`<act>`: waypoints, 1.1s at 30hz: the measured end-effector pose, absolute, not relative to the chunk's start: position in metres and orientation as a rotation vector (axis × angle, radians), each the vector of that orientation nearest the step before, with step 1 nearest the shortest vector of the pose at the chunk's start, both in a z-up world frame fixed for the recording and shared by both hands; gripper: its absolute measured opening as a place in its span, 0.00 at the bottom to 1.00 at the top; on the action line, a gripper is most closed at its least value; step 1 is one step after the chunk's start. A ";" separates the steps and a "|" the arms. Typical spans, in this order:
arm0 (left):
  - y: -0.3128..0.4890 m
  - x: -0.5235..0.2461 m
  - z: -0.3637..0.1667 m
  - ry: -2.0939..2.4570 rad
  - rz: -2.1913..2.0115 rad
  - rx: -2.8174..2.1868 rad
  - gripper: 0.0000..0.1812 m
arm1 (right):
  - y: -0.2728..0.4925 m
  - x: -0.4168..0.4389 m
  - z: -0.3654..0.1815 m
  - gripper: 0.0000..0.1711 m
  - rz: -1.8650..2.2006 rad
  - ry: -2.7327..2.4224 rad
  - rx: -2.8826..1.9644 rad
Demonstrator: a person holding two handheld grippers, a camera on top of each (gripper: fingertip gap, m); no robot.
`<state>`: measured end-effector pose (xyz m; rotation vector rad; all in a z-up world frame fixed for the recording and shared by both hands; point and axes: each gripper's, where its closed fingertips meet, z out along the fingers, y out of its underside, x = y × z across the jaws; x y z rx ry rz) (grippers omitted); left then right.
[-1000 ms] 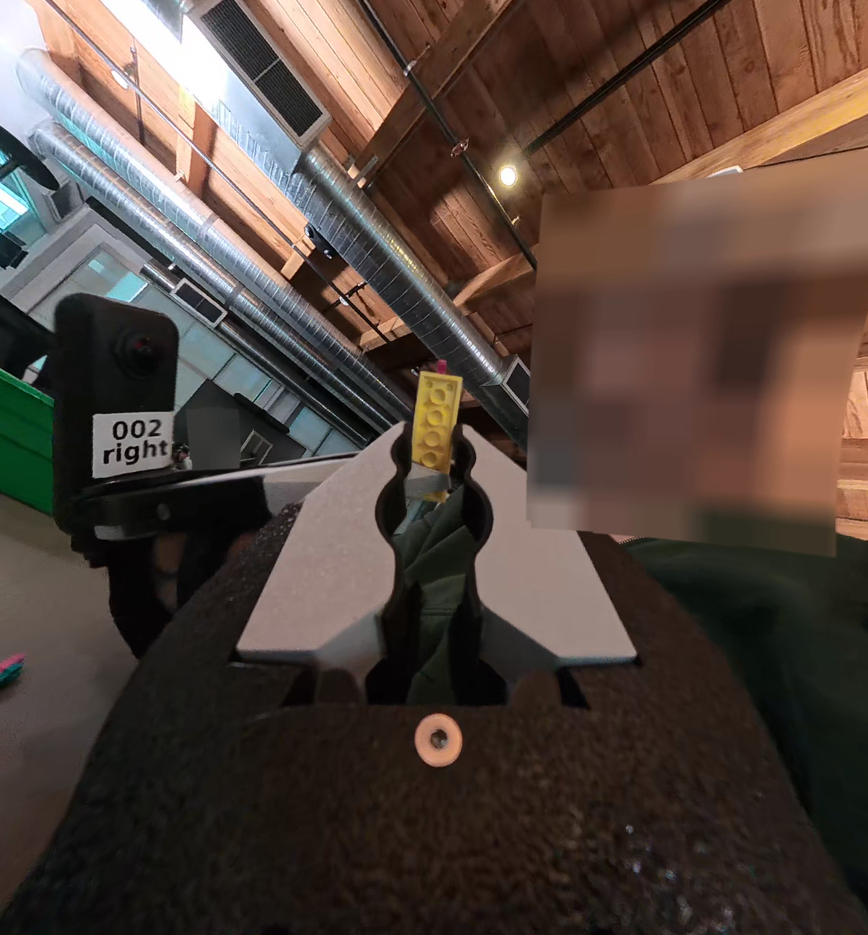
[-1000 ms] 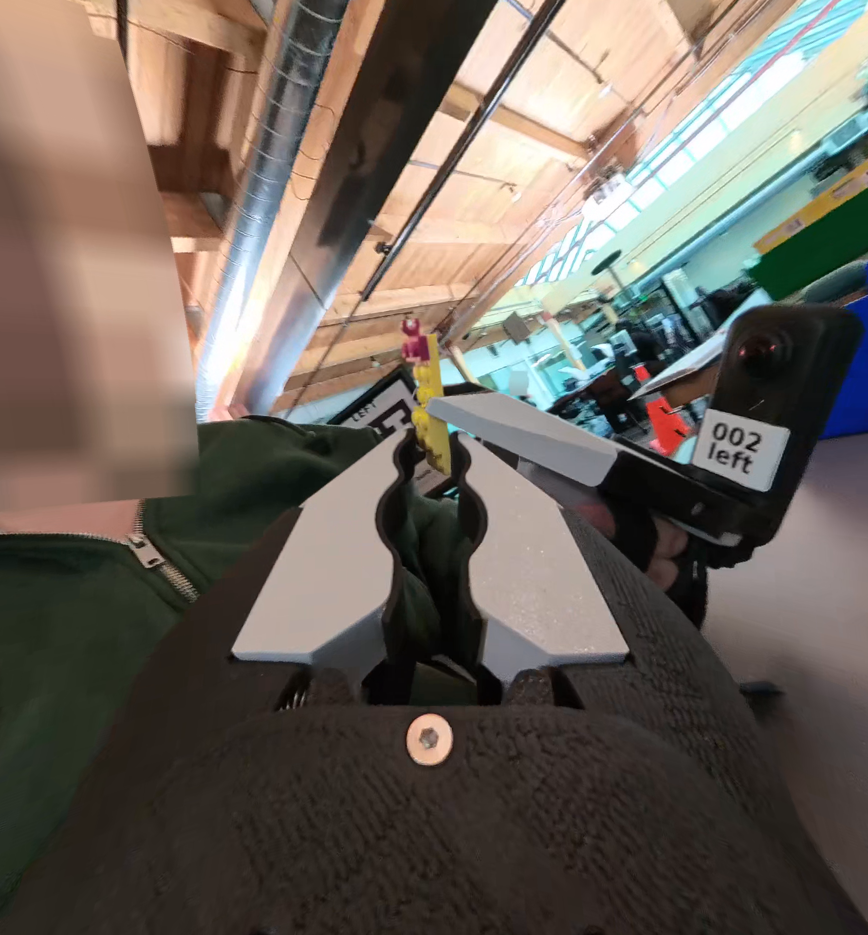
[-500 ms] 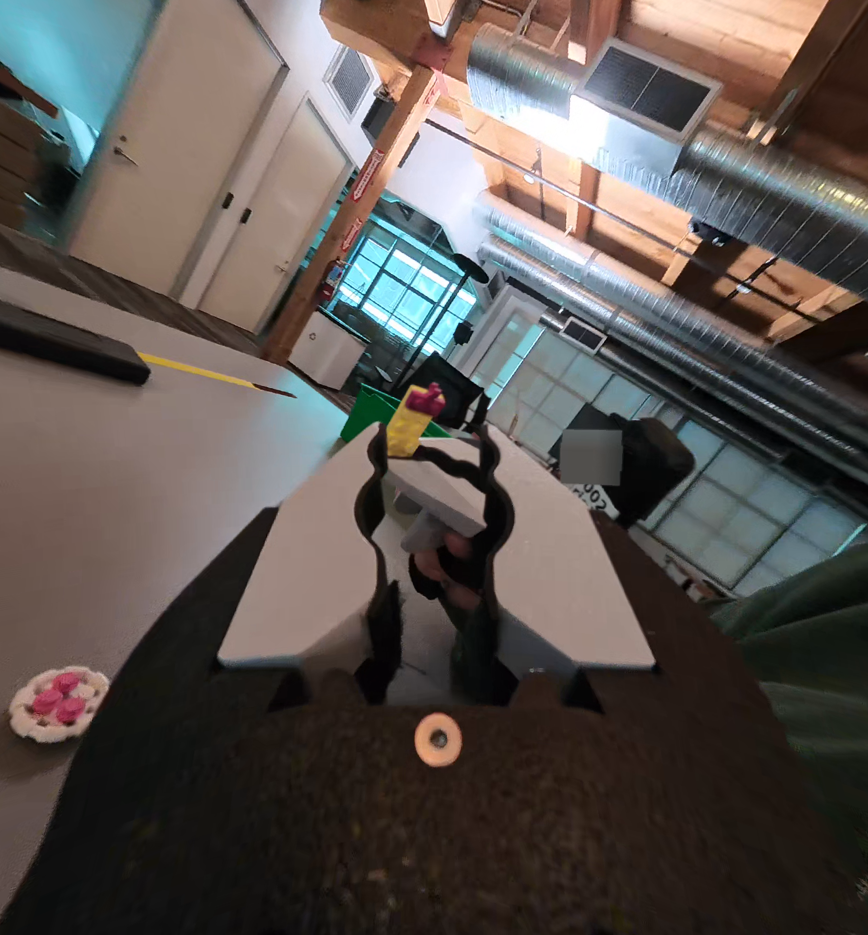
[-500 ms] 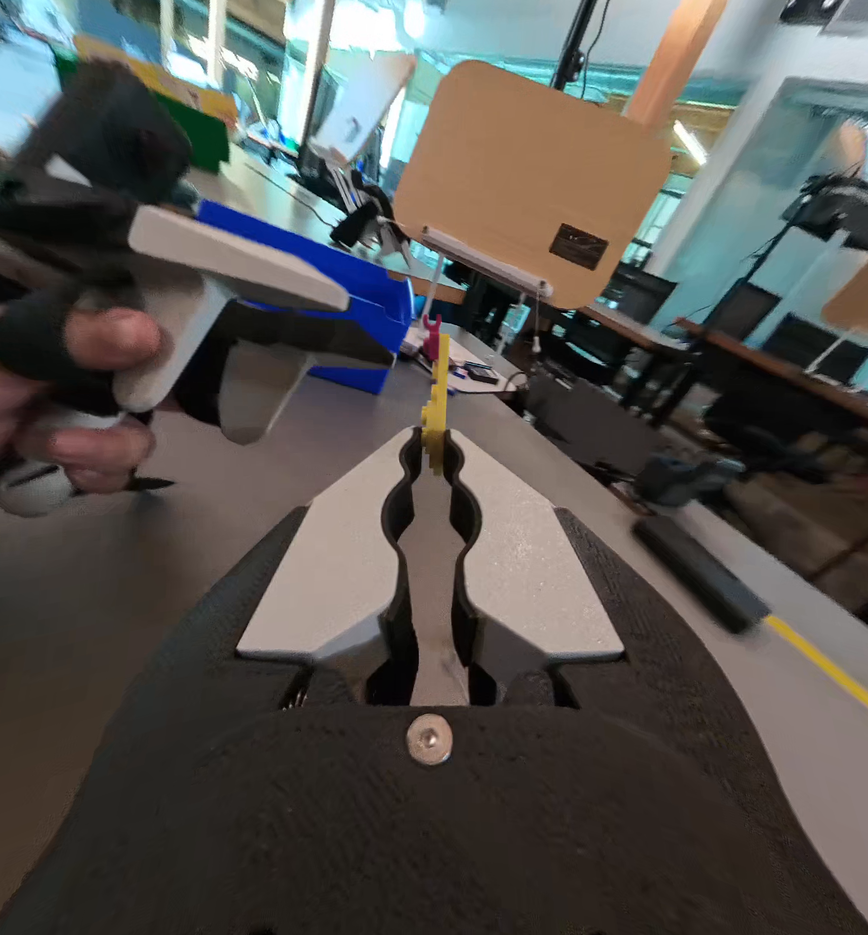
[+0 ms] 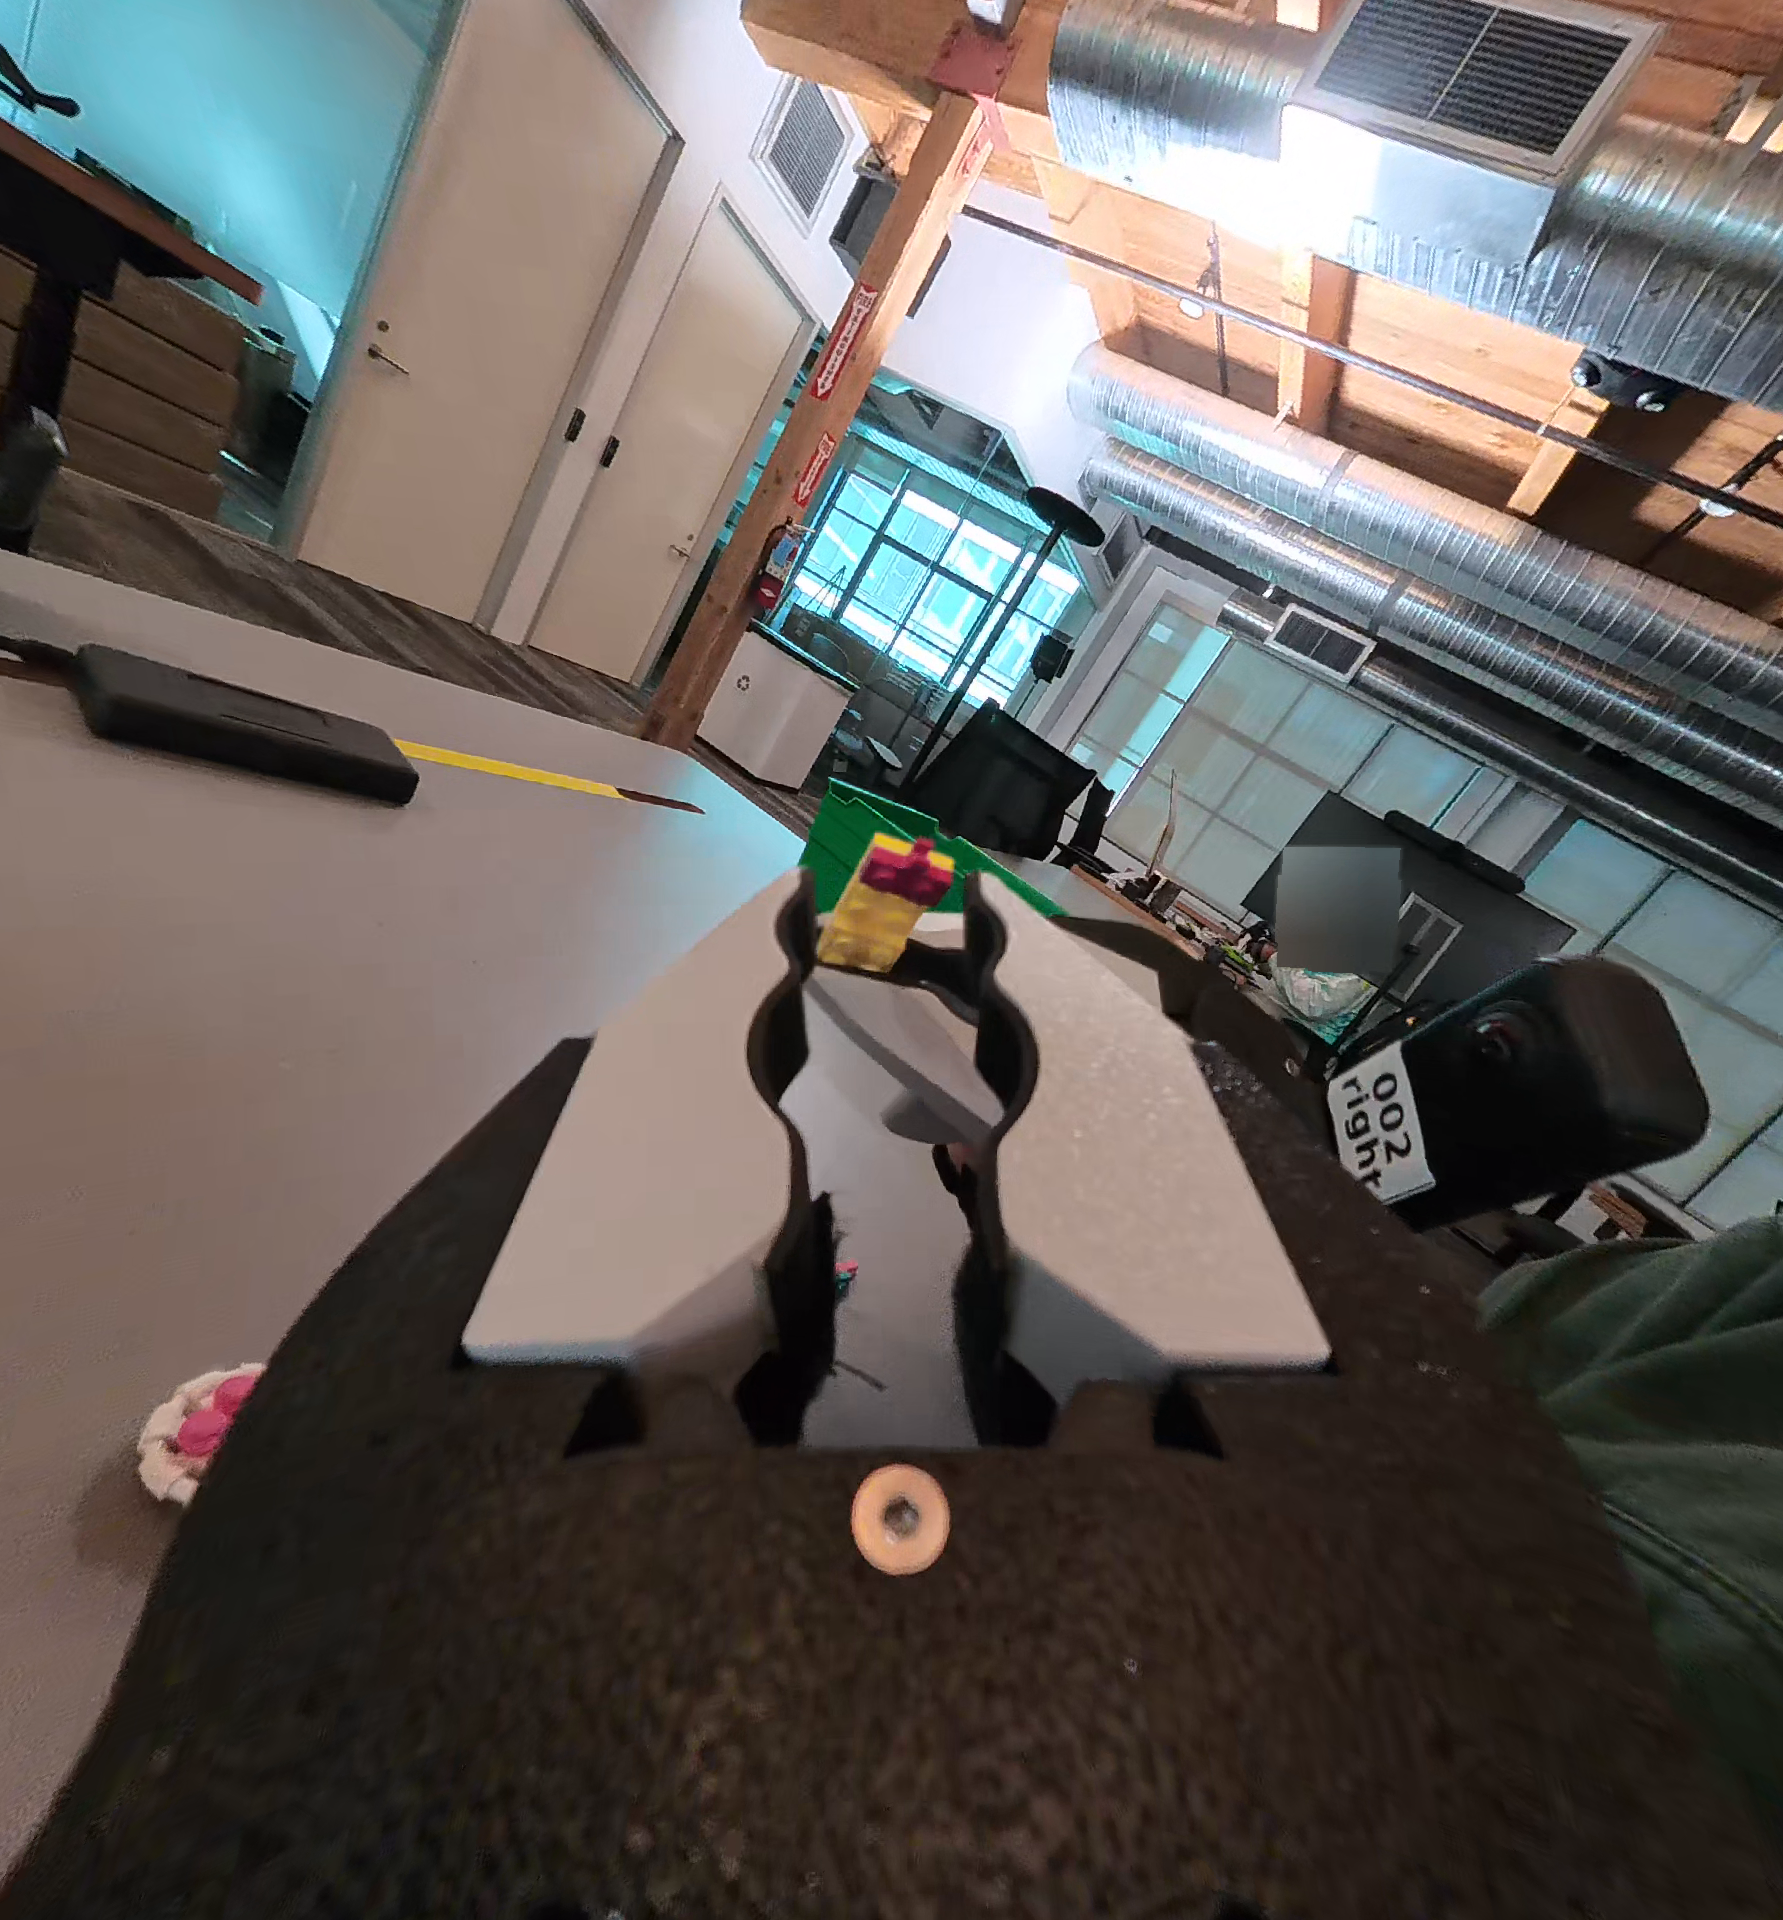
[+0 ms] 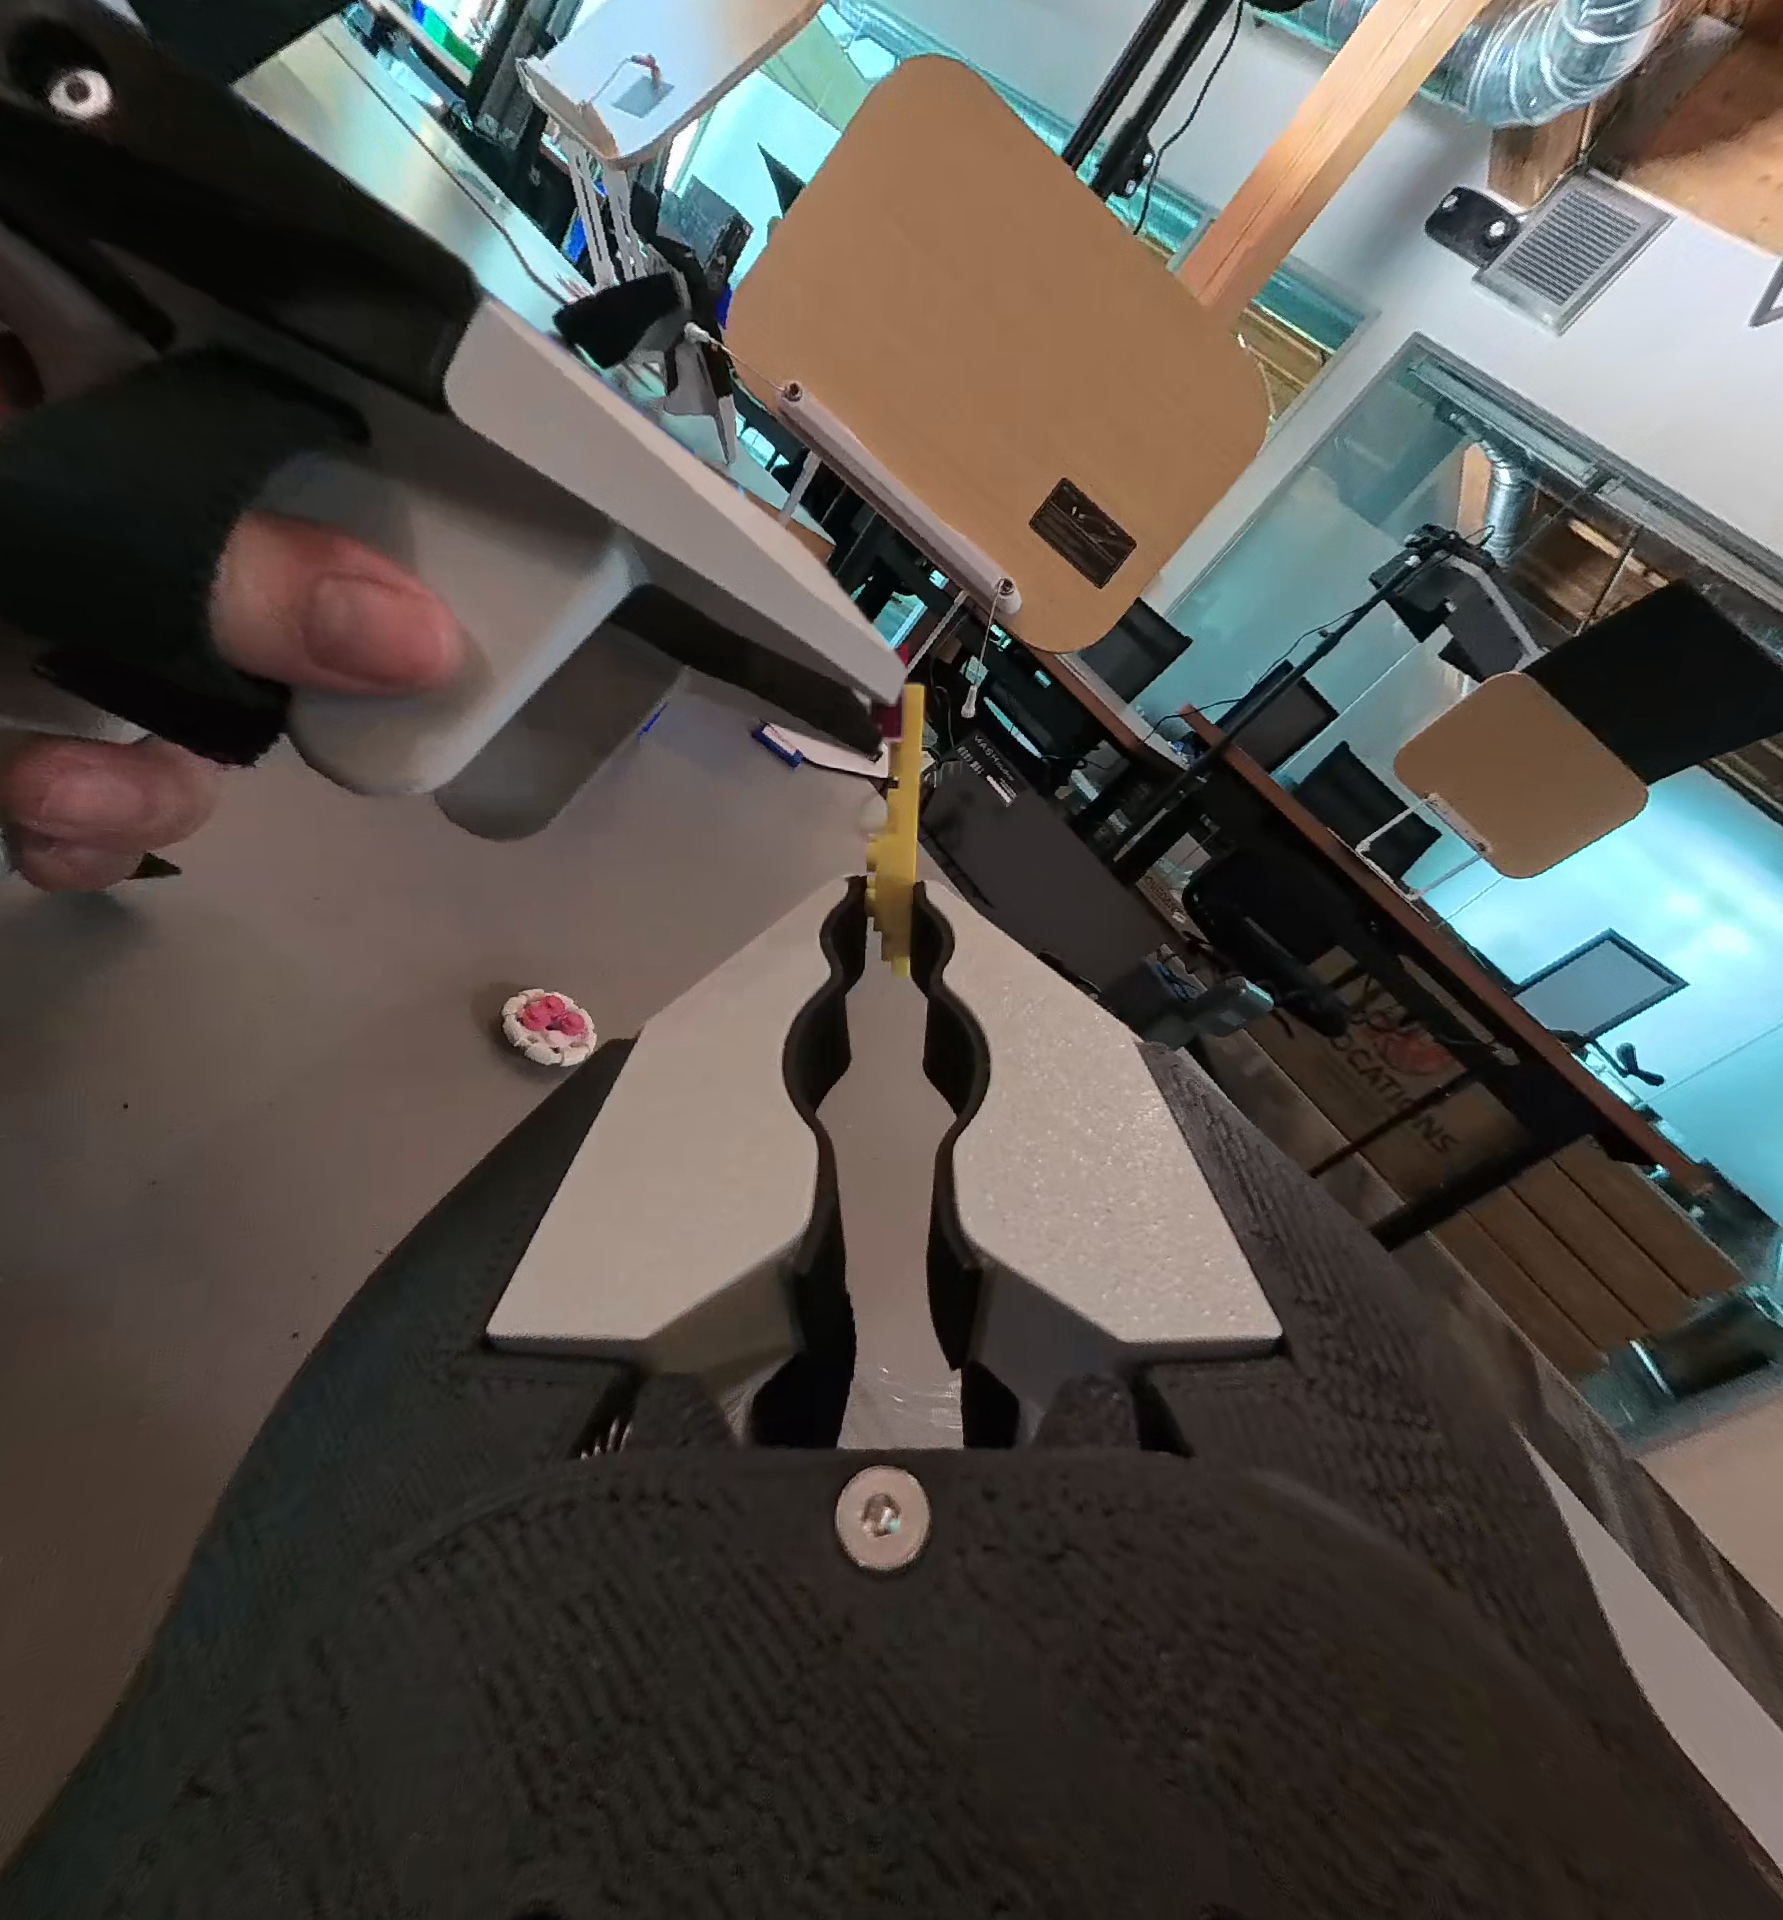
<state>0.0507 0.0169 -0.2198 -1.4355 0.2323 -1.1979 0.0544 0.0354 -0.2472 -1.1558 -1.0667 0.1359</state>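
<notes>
Where right tool (image 6: 882, 904) pinches: yellow brick (image 6: 895, 868).

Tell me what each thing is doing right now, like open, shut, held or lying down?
right gripper, shut on the yellow brick's lower end.
yellow brick, upright, held up.
magenta piece, stuck on the brick's top.
left gripper, open, tips at the magenta piece.
white round piece, lying flat on the table.
doors, closed.
</notes>
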 end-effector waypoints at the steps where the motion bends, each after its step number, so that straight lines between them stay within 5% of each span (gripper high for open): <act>1: 0.017 0.052 -0.220 0.239 -1.192 -1.440 0.14 | 0.035 0.054 -0.247 0.04 0.135 -1.070 -1.155; 14: 0.014 0.060 -0.226 0.328 -1.148 -1.500 0.07 | 0.035 0.055 -0.248 0.04 0.065 -1.092 -1.118; 19: 0.012 0.050 -0.236 0.376 -1.192 -1.548 0.07 | 0.026 0.057 -0.239 0.03 0.657 -0.992 -1.258; 25: 0.020 0.014 -0.249 0.237 -1.276 -1.558 0.08 | 0.041 0.066 -0.247 0.03 0.797 -0.942 -1.347; 33: 0.093 -0.227 -0.218 0.117 0.070 -1.910 0.08 | 0.036 0.055 -0.258 0.03 0.958 -0.944 -1.414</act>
